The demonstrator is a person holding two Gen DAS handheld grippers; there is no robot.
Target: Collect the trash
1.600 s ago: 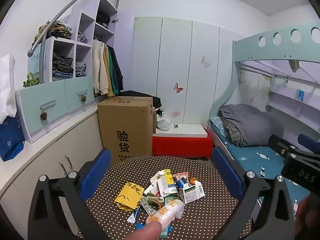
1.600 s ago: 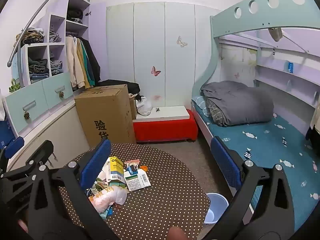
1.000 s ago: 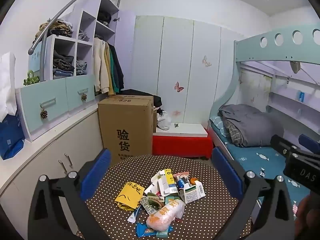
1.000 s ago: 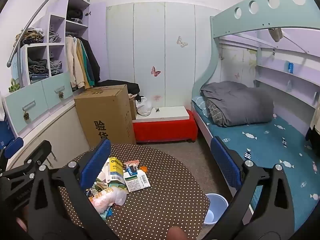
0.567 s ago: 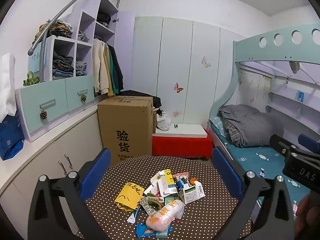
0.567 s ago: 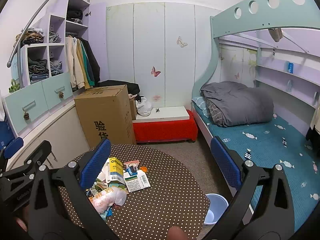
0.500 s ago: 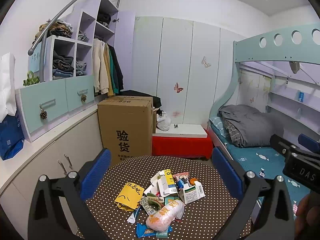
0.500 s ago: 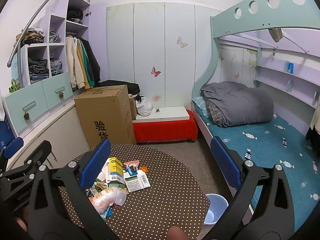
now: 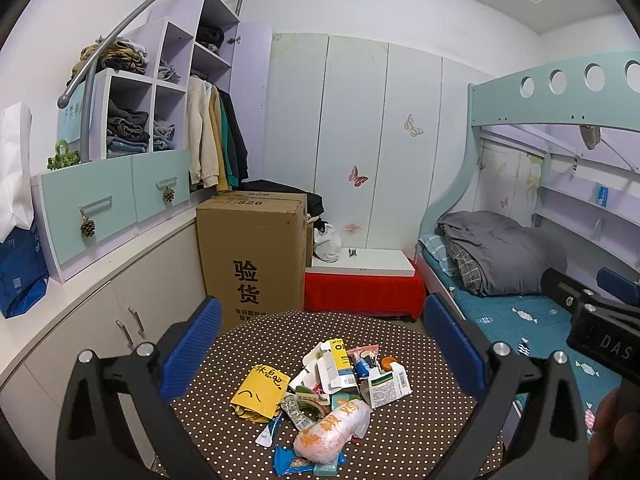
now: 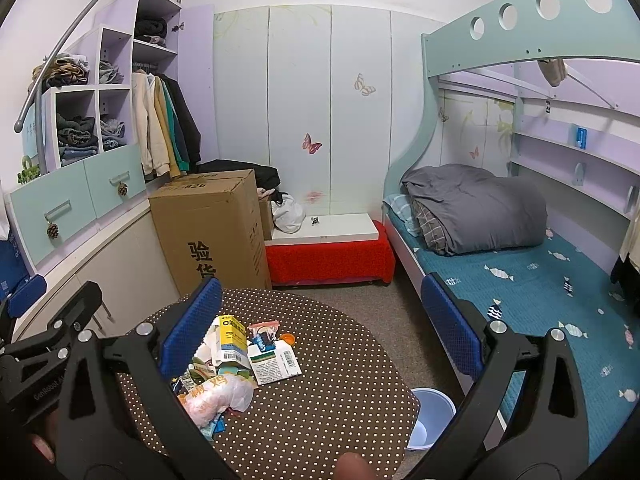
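Observation:
A pile of trash (image 9: 328, 396) lies on a round brown polka-dot table (image 9: 420, 432): a yellow paper (image 9: 260, 390), a pink snack bag (image 9: 332, 432), small cartons and wrappers. The pile also shows in the right wrist view (image 10: 236, 364), left of centre. A light blue bin (image 10: 430, 416) stands on the floor by the table's right edge. My left gripper (image 9: 320, 340) is open and empty, held above the pile. My right gripper (image 10: 320, 320) is open and empty, above the table to the right of the pile.
A tall cardboard box (image 9: 252, 256) and a red bench (image 9: 360, 288) stand behind the table. Cabinets (image 9: 100, 280) run along the left. A bunk bed (image 10: 520, 264) fills the right side. Grey floor lies between table and bed.
A fingertip at the bottom of the left wrist view has withdrawn. Both grippers have stayed almost still and open.

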